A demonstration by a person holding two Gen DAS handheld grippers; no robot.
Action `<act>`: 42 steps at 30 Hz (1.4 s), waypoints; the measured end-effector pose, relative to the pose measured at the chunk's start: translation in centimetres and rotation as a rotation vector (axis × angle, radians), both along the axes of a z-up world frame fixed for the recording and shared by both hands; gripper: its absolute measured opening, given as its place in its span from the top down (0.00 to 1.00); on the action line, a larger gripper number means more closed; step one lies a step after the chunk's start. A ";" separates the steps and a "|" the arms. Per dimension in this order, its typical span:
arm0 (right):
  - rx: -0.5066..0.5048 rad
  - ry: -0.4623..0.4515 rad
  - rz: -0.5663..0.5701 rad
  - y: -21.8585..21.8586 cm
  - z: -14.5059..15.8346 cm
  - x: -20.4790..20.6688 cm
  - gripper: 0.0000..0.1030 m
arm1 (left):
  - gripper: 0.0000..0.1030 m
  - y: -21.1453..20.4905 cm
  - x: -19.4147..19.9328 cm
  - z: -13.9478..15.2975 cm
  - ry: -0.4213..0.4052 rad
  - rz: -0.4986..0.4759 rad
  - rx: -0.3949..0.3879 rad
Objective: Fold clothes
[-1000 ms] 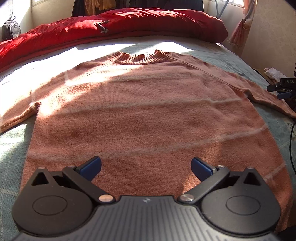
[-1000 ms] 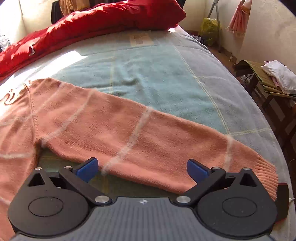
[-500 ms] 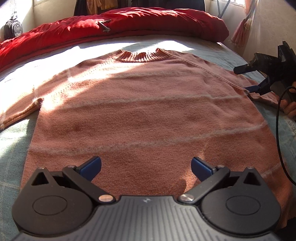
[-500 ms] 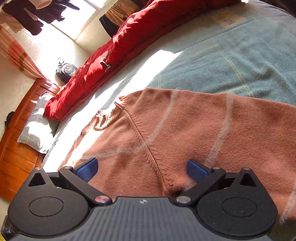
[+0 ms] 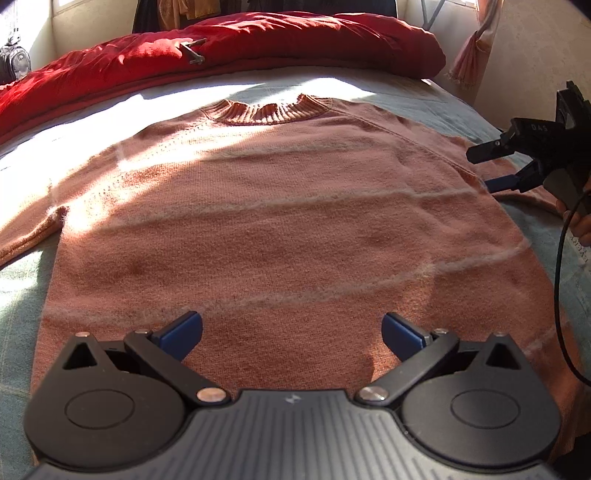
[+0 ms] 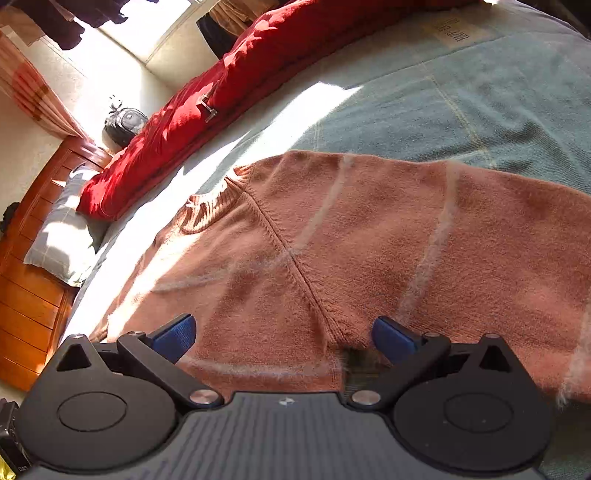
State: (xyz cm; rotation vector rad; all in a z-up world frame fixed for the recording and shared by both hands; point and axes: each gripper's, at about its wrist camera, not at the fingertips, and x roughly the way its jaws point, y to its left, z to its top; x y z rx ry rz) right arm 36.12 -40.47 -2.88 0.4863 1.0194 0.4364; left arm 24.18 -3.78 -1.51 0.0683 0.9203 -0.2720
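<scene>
This is a bedroom in a home. A bed (image 6: pixel 517 96) with a pale blue-green cover fills both views, with a red quilt (image 5: pixel 258 40) bunched along its far side and a pillow (image 6: pixel 62 236) against a wooden headboard (image 6: pixel 33 314). Sun from a window (image 6: pixel 140 26) falls across the bed, a tied-back curtain (image 5: pixel 469 62) hangs in the corner, clothes (image 6: pixel 66 18) hang by the window, and a dark backpack (image 6: pixel 123 123) sits on the floor.

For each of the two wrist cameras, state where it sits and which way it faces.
Left wrist: behind the open left gripper above the hem, facing the sweater collar; the right gripper and fingers show.
Right wrist: behind the open right gripper at the armpit, facing the pillow.
Shared: sweater, red quilt, bed.
</scene>
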 end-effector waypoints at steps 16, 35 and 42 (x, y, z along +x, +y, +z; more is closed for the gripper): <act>-0.029 -0.062 -0.197 -5.6 -1.2 7.0 0.00 | 0.01 0.4 0.3 -0.9 0.042 0.063 -0.017; -0.099 -0.071 -0.220 -5.7 -0.4 -3.9 0.00 | 0.01 -0.6 1.2 -0.8 0.040 -0.013 0.002; -0.059 -0.128 -0.336 -6.2 3.7 -6.9 0.00 | 0.01 0.1 0.5 0.4 -0.016 -0.013 -0.014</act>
